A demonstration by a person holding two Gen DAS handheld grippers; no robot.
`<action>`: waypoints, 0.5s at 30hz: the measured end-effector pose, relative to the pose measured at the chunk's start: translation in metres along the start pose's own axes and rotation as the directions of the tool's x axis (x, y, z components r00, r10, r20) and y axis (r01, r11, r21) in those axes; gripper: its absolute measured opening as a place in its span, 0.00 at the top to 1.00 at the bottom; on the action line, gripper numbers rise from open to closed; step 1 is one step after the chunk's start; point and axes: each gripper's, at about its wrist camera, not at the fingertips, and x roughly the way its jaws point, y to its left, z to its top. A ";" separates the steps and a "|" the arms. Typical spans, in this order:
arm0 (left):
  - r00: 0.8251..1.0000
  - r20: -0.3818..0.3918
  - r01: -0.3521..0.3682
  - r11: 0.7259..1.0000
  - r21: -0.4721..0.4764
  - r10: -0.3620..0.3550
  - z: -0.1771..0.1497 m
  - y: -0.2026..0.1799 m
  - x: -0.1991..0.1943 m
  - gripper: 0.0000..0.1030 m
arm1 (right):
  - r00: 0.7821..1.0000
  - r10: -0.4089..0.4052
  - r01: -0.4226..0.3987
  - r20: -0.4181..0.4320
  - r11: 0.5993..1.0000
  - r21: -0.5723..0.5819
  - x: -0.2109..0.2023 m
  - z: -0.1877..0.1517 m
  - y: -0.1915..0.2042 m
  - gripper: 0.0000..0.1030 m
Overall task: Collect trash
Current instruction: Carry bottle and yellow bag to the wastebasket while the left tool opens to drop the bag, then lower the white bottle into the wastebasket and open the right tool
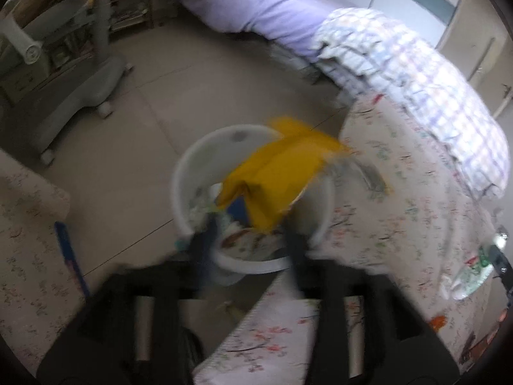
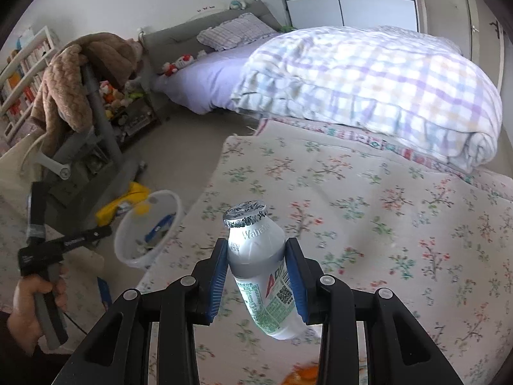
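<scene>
My right gripper (image 2: 256, 276) is clamped on a small white plastic drink bottle (image 2: 261, 269) with a crinkled silver foil lid; the blue pads (image 2: 218, 284) press its sides just below the shoulder, and the bottle leans with its base toward the lower right, lifted clear of the floral-print bedspread (image 2: 368, 224) beneath it. Beyond that lie a folded checked quilt (image 2: 368, 86) and a lilac sheet (image 2: 208, 80).

My left gripper (image 1: 253, 240) stands wide with nothing pinched between its fingers (image 1: 205, 240). It points down over the near rim of a round white plastic bin (image 1: 189, 166) standing on the beige tiled floor (image 1: 144, 122) just beside the bed's edge. A crumpled yellow plastic wrapper (image 1: 275, 176), blurred, lies just ahead of the fingertips and apart from them, sprawled across the bin's mouth and its far right rim. Paper scraps and something blue show underneath inside the bin.

From the right wrist view, a hand (image 2: 32, 301) grips the left tool's handle at the lower left, with the bin just past its tip. A grey wheeled stand (image 1: 73, 96) sits farther off on the floor.
</scene>
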 end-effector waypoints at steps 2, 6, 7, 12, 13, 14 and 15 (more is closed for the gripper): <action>1.000 0.002 -0.026 0.999 -0.039 0.026 0.000 0.011 -0.001 0.22 | 1.000 0.018 -0.018 0.002 1.000 0.001 0.002 0.000 0.009 0.64; 0.999 -0.035 -0.030 0.997 -0.068 0.028 0.002 0.026 -0.001 0.20 | 0.998 0.061 -0.061 -0.008 0.998 0.008 0.007 0.002 0.022 0.64; 0.998 -0.043 -0.040 0.997 -0.072 0.037 0.002 0.028 -0.001 0.18 | 0.997 0.082 -0.082 -0.013 0.996 0.018 0.011 0.005 0.027 0.64; 0.996 -0.069 -0.070 0.994 -0.088 0.064 -0.004 0.042 -0.001 0.17 | 0.987 0.162 -0.159 -0.027 0.985 0.069 0.037 0.015 0.051 0.64; 0.995 -0.073 -0.071 0.993 -0.093 0.064 -0.004 0.045 -0.002 0.16 | 0.982 0.186 -0.183 -0.029 0.980 0.079 0.047 0.018 0.060 0.64; 0.995 -0.075 -0.072 0.993 -0.096 0.065 -0.004 0.048 -0.003 0.16 | 0.980 0.198 -0.195 -0.030 0.977 0.085 0.052 0.019 0.066 0.64; 0.995 -0.075 -0.075 0.992 -0.100 0.068 -0.005 0.051 -0.004 0.16 | 0.976 0.214 -0.210 -0.035 0.973 0.092 0.061 0.021 0.073 0.64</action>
